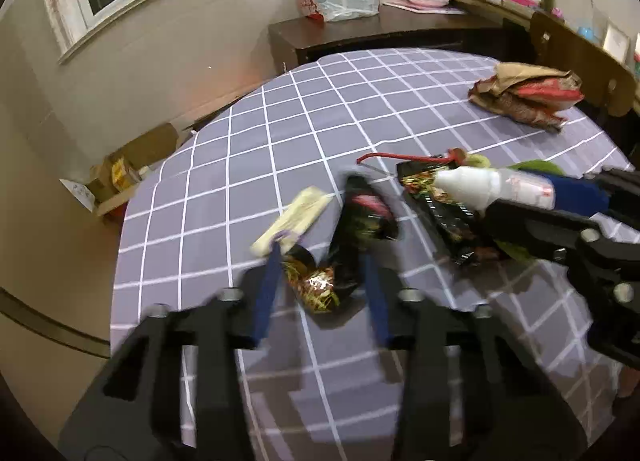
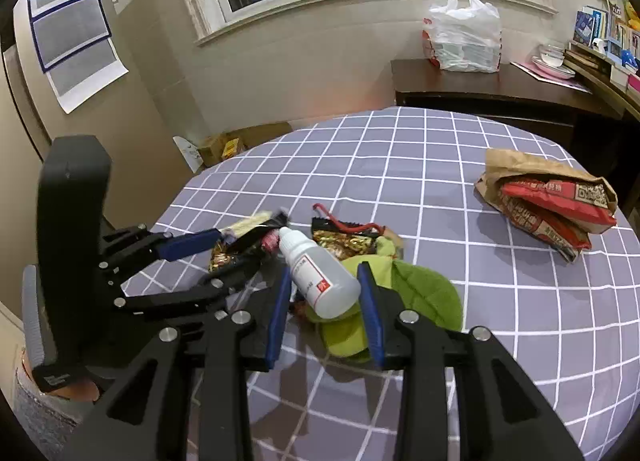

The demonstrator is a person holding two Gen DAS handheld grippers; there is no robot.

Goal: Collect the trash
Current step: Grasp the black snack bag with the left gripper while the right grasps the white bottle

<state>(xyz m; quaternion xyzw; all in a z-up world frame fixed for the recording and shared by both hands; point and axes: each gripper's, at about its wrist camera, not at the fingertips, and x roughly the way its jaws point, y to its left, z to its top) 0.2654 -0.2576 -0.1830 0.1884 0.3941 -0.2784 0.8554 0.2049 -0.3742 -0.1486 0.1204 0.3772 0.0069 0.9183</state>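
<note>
My right tongs (image 2: 324,285) are clamped on a small white plastic dropper bottle with a red label (image 2: 320,281), lifted over a green leaf-shaped cloth (image 2: 424,293). My left tongs (image 1: 320,245) stand apart, straddling a black crinkled snack wrapper (image 1: 360,225); whether they touch it I cannot tell. I judge collection barely begun: a pale yellow wrapper (image 1: 292,217) just left, another black wrapper (image 1: 440,205) right, and a brown paper bag holding red packets (image 2: 548,201) far right all remain. Open checked tablecloth (image 2: 400,157) ahead; table edge close on my left.
</note>
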